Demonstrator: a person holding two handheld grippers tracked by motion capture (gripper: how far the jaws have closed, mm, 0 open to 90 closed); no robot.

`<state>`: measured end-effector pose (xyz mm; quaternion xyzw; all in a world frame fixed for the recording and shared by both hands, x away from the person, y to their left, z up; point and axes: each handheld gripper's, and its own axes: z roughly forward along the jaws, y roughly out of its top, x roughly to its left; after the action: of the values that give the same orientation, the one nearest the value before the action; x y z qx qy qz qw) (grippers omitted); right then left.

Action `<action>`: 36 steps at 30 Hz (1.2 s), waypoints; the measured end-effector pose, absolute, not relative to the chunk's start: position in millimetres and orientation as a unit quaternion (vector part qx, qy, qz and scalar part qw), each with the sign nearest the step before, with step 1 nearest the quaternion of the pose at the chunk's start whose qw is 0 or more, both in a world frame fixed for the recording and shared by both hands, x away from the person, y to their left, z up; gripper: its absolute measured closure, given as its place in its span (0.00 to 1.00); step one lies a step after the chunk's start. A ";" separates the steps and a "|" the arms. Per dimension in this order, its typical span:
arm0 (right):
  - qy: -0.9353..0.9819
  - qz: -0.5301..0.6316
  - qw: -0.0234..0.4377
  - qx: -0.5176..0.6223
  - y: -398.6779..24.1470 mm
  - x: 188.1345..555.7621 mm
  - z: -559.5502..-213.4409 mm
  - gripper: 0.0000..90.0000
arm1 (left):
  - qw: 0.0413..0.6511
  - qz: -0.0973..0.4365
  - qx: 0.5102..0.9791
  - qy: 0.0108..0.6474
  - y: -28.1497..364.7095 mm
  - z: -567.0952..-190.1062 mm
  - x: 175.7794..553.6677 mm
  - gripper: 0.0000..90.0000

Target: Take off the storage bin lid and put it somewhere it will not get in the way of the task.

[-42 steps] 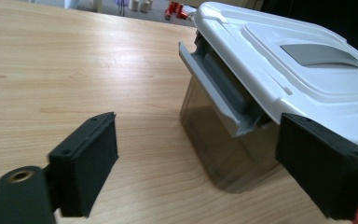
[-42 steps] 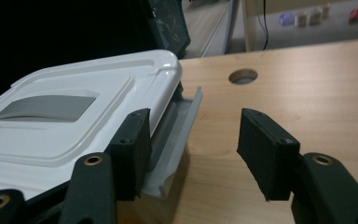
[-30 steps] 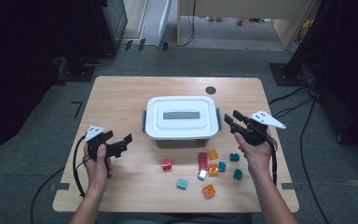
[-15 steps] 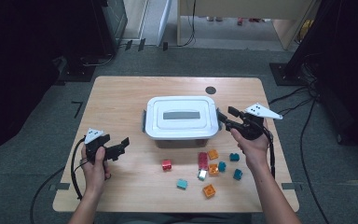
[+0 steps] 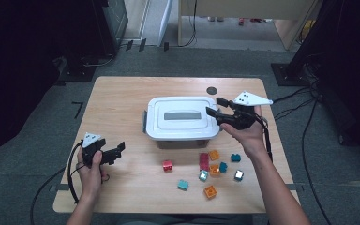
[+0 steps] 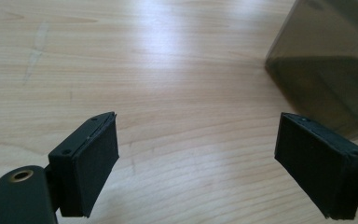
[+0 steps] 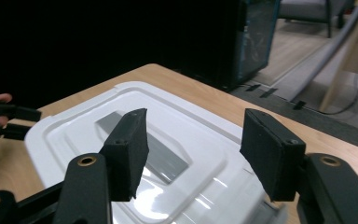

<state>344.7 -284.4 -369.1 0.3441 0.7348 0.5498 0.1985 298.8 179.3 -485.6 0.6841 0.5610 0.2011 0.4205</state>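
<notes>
A white lidded box (image 5: pixel 180 117) stands mid-table; its lid (image 7: pixel 191 140) lies under the right gripper view and its wall (image 6: pixel 326 60) shows at the right of the left gripper view. My right gripper (image 5: pixel 214 106) hovers over the box's right end, pointing left. Its jaws (image 7: pixel 196 126) have just been opening, with nothing between them. My left gripper (image 5: pixel 118 151) is low over the bare wood at the front left. It is open (image 6: pixel 198 135) and empty. Several small blocks lie in front of the box, among them a red one (image 5: pixel 168 165) and an orange one (image 5: pixel 210 191).
A small black disc (image 5: pixel 211 90) sits on the table behind the box. Cables trail from both grippers off the table edges. Dark cabinets and floor cables surround the table (image 5: pixel 122 108). Bare wood spreads left of the box.
My right gripper has risen and moved in over the box's right end, and its jaws stand wider. My left gripper has sunk a little toward the front of the table.
</notes>
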 end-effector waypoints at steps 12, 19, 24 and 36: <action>0.775 0.547 0.154 0.278 -255.3 362.6 -362.1 0.57 | 0.390 0.209 0.699 0.563 192.0 -502.4 290.3 0.15; 0.803 0.536 0.111 0.235 -246.0 376.7 -368.6 0.70 | 0.371 0.202 0.710 0.563 199.7 -512.5 284.8 0.15; 0.825 0.521 0.101 0.195 -241.2 389.5 -375.6 0.79 | 0.367 0.198 0.713 0.564 203.9 -515.8 281.9 0.15; 0.866 0.482 0.038 0.125 -228.7 420.8 -378.0 0.76 | 0.348 0.216 0.729 0.549 198.8 -517.6 279.8 0.15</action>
<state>420.8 -228.7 -378.0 0.1245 0.8662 0.4824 0.0378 279.8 198.8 -517.6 0.7287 0.5488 0.2157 0.3483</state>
